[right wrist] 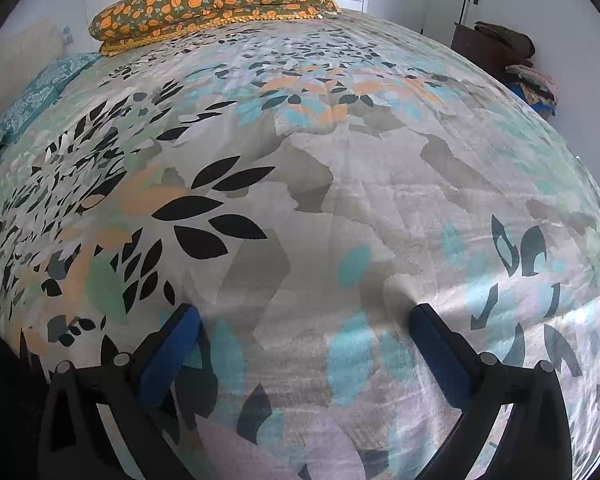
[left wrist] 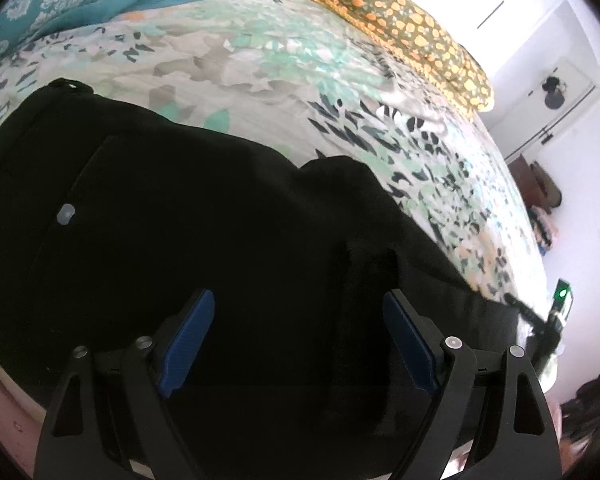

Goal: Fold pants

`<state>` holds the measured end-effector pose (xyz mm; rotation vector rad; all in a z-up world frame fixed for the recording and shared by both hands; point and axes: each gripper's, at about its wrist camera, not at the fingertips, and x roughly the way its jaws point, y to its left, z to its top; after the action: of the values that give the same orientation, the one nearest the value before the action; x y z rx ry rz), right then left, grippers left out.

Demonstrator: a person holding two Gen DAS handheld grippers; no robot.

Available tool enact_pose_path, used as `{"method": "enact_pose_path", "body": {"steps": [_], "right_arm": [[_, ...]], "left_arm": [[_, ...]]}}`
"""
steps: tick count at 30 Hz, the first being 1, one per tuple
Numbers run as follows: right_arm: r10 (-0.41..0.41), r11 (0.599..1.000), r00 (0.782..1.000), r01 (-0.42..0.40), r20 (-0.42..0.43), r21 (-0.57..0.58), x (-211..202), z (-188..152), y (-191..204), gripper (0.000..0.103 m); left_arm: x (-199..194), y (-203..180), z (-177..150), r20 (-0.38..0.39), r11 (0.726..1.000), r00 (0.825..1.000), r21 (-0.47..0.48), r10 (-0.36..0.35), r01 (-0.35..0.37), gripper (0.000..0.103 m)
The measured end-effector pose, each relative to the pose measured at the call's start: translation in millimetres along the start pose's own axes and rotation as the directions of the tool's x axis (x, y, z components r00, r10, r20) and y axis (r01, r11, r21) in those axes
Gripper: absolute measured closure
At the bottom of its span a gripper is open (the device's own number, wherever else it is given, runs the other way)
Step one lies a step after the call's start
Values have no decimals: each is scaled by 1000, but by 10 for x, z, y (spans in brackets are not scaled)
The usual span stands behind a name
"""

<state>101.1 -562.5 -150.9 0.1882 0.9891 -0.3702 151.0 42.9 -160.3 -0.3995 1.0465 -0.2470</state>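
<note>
1. Blue-padded fingers (left wrist: 188, 336) of the left gripper (left wrist: 298, 340) stand spread above the black pants (left wrist: 180, 220), pinching nothing.
2. The right gripper (right wrist: 304, 348), fingers likewise spread and empty, hovers over the bare floral bedspread (right wrist: 340, 184).
3. The pants lie bunched on the bed's near edge; judged barely begun, the folding remains.

- Left gripper (left wrist: 298, 340) is angled steeply down, jaws spread wide, nothing pinched between them.
- Its blue pads (left wrist: 186, 344) face each other across a big gap; black finger arms fan out at the bottom of the left wrist view.
- Right gripper (right wrist: 304, 354) is tipped down too, jaws just as wide and gripping nothing.
- One blue pad (right wrist: 168, 356) on each side there as well, tips hanging close over what's below. Can't tell if they touch.
</note>
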Motion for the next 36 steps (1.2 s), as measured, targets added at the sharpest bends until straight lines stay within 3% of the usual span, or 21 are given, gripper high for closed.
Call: {"method": "enact_pose_path", "body": {"steps": [9, 14, 20, 23, 27, 30, 36], "right_arm": [[-1, 1000, 1000, 1, 0, 0, 1, 1, 5, 0], [-1, 1000, 1000, 1, 0, -1, -1, 0, 11, 0], [-1, 1000, 1000, 1, 1, -1, -1, -1, 10, 0], [-1, 1000, 1000, 1, 0, -1, 0, 0, 10, 0], [-1, 1000, 1000, 1, 1, -1, 0, 0, 11, 0], [-1, 1000, 1000, 1, 1, 0, 2, -1, 7, 0], [-1, 1000, 1000, 1, 2, -1, -3, -2, 11, 0]], "left_arm": [[-22, -9, 56, -29, 996, 997, -44, -75, 74, 16], [-176, 0, 24, -6, 984, 989, -106, -145, 144, 16], [-211, -129, -13, -31, 984, 986, -67, -167, 164, 16], [-237, -205, -22, -33, 989, 989, -13, -145, 144, 16], [-272, -207, -14, -32, 993, 993, -8, -114, 114, 16], [-357, -191, -45, -17, 999, 999, 12, -45, 46, 16], [-331, -199, -195, -61, 1000, 998, 26, 17, -16, 16]]}}
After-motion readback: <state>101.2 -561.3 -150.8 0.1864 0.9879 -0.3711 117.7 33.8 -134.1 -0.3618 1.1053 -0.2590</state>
